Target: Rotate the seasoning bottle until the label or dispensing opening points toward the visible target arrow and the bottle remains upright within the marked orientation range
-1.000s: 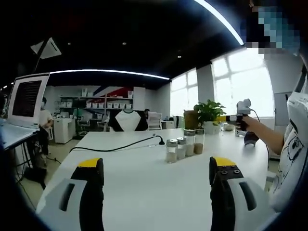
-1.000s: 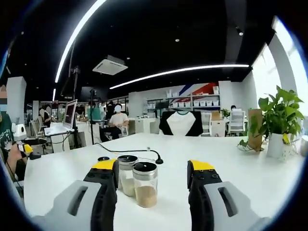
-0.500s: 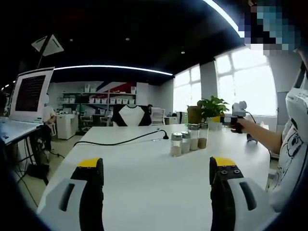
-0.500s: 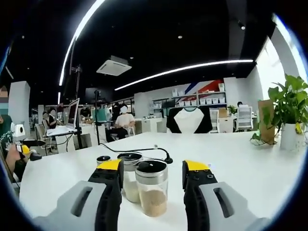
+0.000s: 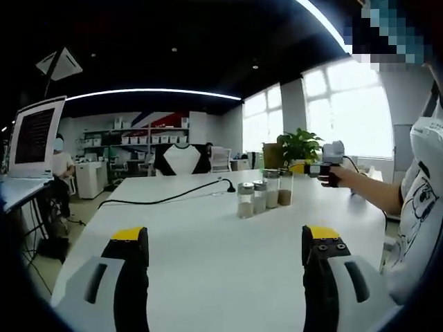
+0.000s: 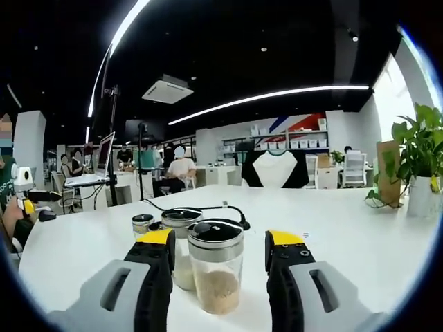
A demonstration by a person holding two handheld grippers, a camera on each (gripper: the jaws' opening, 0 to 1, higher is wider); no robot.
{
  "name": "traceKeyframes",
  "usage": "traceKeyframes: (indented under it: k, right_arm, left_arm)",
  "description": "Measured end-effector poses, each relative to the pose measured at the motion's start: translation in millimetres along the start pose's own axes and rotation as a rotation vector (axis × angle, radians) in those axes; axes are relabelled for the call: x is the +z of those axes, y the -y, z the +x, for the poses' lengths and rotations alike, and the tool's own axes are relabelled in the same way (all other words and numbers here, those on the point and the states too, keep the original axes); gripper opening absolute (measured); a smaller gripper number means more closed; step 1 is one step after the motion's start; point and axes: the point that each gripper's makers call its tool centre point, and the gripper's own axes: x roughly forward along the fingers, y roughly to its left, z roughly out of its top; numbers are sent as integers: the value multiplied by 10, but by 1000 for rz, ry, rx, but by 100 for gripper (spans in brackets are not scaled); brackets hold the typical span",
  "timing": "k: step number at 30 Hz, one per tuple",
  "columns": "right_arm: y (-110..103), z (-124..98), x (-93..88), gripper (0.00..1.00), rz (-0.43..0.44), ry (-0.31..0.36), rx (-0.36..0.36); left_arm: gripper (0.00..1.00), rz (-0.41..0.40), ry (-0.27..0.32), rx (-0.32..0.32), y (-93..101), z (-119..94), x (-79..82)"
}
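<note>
Clear glass seasoning bottle [image 6: 216,275] with a dark lid and tan powder stands upright on the white table [image 6: 360,249], between the spread jaws of the right gripper [image 6: 218,242], untouched. The left gripper [image 5: 225,238] hovers with jaws released, well apart from the row of bottles [image 5: 263,197].

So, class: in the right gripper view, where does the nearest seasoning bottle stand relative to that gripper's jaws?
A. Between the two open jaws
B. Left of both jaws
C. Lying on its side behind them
A: the seasoning bottle stands upright between the open jaws of the right gripper.
</note>
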Motion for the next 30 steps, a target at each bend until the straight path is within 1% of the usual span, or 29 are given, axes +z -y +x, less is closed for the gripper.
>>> traceKeyframes:
  k: [4,9,15,18,23,25,27,30]
  right_arm:
    - [-29,72,-21,51,-30,-11,4]
    - [-41,108,-46,50,-13,-8,2]
    - [-26,163,-79,46,-13,-9,12]
    - [-44,207,-116,44,20,-15,27]
    - [-67,249,-121,44,-2,-7,33]
    - [-41,267,-104,43,-16,-3,32]
    - [-61,268,-104,39,-13,-7,44]
    - [-54,268,-105,39,-12,-6,39]
  left_arm:
    - [96,-7,4,-2,21,-2,5]
    - [96,-11,30,-2,65,0,69]
    - [96,2,-2,-4,88,-14,36]
    - [96,4,-2,-4,100,-22,53]
    - [96,13,-13,1,111,-38,50]
    - [96,12,-14,5,106,-46,50]
    - [96,10,-13,9,95,-47,50]
    - [96,5,-14,15,83,-38,39]
